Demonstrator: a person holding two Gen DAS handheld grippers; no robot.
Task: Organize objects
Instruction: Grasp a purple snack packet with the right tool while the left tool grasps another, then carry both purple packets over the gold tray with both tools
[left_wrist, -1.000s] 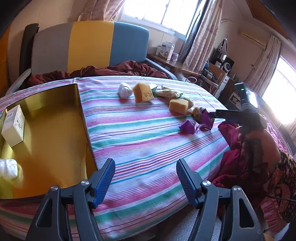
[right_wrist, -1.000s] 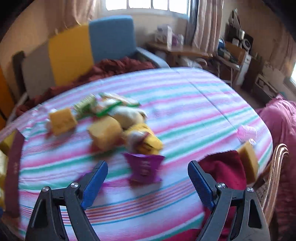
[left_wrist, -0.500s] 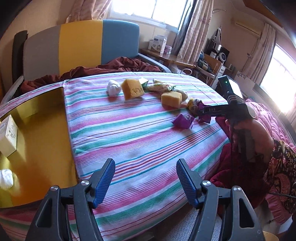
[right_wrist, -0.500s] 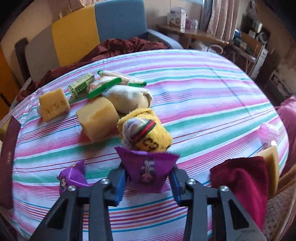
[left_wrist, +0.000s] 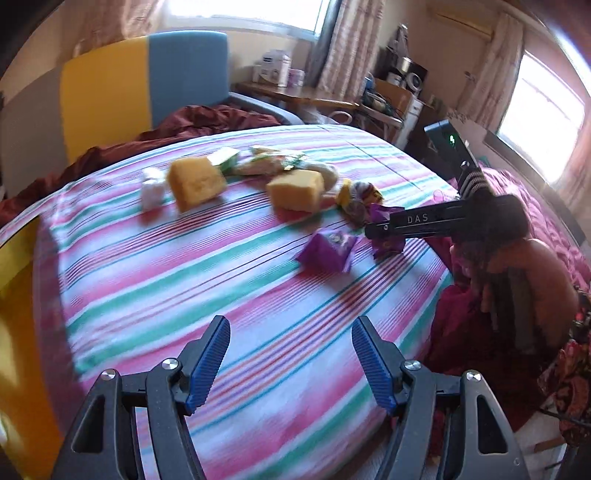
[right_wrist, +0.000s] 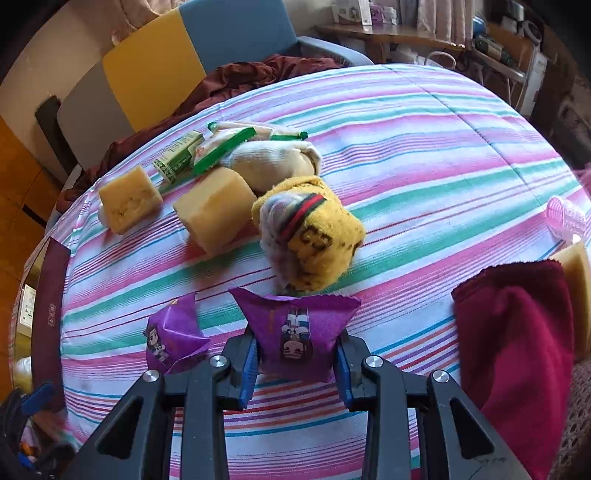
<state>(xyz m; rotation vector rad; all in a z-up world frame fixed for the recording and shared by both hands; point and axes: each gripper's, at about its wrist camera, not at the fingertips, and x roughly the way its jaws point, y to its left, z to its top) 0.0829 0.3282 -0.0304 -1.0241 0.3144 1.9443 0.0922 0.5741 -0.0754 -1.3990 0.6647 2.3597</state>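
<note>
My right gripper (right_wrist: 295, 363) is shut on a purple snack packet (right_wrist: 295, 328), its blue pads pressing both sides. A second purple packet (right_wrist: 171, 334) lies just left of it on the striped tablecloth (right_wrist: 424, 147). Behind them sit a rolled yellow sock (right_wrist: 314, 236), two yellow sponges (right_wrist: 218, 212) (right_wrist: 129, 203), a cream sock (right_wrist: 273, 162) and green-edged packets (right_wrist: 221, 146). In the left wrist view, my left gripper (left_wrist: 291, 360) hangs open over bare cloth. The loose packet (left_wrist: 328, 249) and the right gripper (left_wrist: 384, 227) on its packet lie far ahead of it.
A gold box (left_wrist: 22, 332) stands at the table's left edge. A dark red towel (right_wrist: 517, 343) and another sponge (right_wrist: 576, 288) lie at the right edge, beside a pink plastic cup (right_wrist: 567, 218). A grey, yellow and blue chair (right_wrist: 166, 66) stands behind the table.
My right gripper sank over the purple packet and shut on it. My left gripper slid right across the cloth, away from the gold box, staying open.
</note>
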